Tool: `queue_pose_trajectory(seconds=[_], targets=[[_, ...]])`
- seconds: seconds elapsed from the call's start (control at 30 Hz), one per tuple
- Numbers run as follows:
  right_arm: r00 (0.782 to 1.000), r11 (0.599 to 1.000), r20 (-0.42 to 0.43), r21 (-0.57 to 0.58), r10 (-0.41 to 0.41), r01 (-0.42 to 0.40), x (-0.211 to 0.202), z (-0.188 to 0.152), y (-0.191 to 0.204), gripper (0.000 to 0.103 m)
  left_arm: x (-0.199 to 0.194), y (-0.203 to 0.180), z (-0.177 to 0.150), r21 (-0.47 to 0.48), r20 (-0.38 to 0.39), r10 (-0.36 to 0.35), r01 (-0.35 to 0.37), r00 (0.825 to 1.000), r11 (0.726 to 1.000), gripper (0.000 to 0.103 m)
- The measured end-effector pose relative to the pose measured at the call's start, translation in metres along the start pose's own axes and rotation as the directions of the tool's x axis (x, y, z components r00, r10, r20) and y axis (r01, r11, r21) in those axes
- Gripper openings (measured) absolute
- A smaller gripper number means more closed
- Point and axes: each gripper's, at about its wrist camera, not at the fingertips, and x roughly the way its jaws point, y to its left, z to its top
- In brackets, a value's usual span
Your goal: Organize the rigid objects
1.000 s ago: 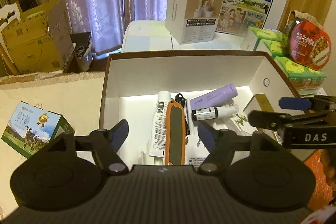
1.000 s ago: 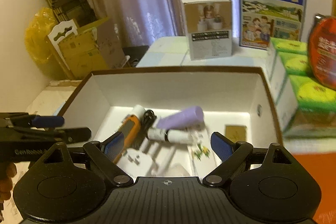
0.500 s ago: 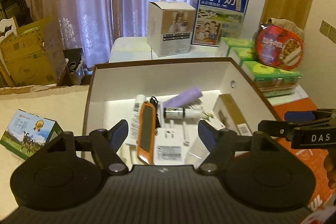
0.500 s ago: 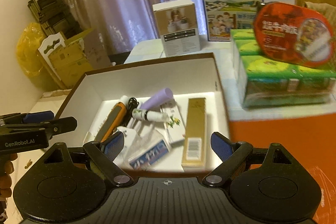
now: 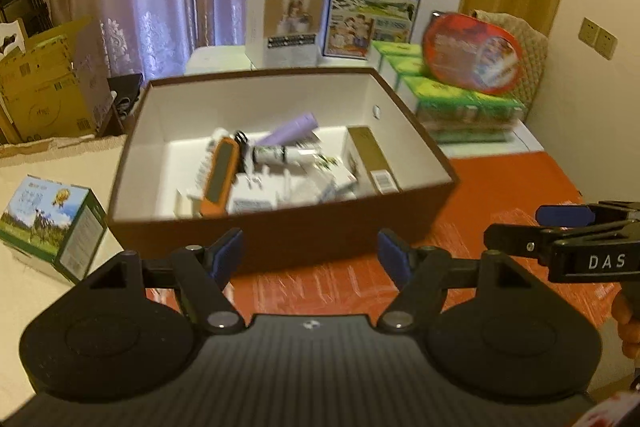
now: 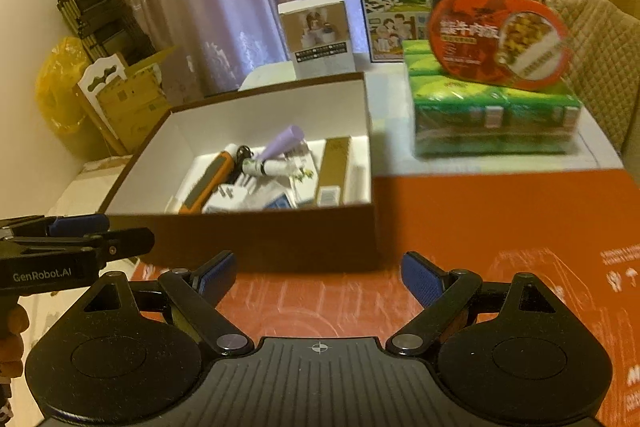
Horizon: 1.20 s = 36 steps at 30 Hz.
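A brown box with a white inside point(image 5: 280, 227) point(image 6: 256, 231) stands on the table and holds several items: an orange-edged device point(image 5: 218, 175) point(image 6: 208, 183), a purple tube point(image 5: 292, 129) point(image 6: 282, 143), a small white bottle point(image 5: 276, 155), a gold carton point(image 5: 372, 159) point(image 6: 334, 169) and white packets. My left gripper point(image 5: 310, 255) is open and empty, in front of the box's near wall. My right gripper point(image 6: 316, 277) is open and empty too, over the orange mat point(image 6: 500, 219) before the box. Each gripper shows at the edge of the other's view.
A small milk carton point(image 5: 48, 223) lies left of the box. Green packs point(image 6: 492, 119) with a red oval tin point(image 6: 496, 39) on top stand right of it. Behind are a white carton point(image 5: 284, 23), a blue milk box point(image 5: 374, 5), curtains and cardboard boxes point(image 5: 44, 87).
Both grippers have drawn back from above the box's inside to in front of its near wall. Both stayed open and empty. The items in the box have not moved.
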Motion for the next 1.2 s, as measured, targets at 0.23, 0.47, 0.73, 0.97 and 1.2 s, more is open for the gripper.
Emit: queue_pose_trajectory(seconds=[0.23,0.47,0.73,0.97,1.2], targets=[[0.999,0.999,-0.007,0.004,-0.036,0.036,-0.041,-0.040,-0.015,0.087,-0.023,-0.036,-0.030,0.005,-0.015,-0.015,0.015,1.000,1.000,0.070],[0.998,0.997,-0.018,0.033,-0.066,0.067,-0.086,-0.083,-0.029,0.087,-0.054,-0.072,-0.065,0.030,-0.022,-0.038,0.038,0.999,0.999,0.070],[0.996,0.994,-0.020,0.054,-0.092,0.093,-0.131,-0.124,-0.035,0.087,-0.084,-0.102,-0.104,0.052,-0.042,-0.071,0.073,0.997,0.996,0.069],[0.993,0.992,-0.022,0.064,-0.112,0.113,-0.157,-0.149,-0.036,0.087,-0.102,-0.118,-0.128,0.073,-0.054,-0.097,0.101,0.994,0.992,0.069],[0.992,0.990,-0.012,0.063,-0.123,0.124,-0.172,-0.159,-0.034,0.087,-0.115,-0.125,-0.138,0.084,-0.049,-0.109,0.113,0.993,0.990,0.069]])
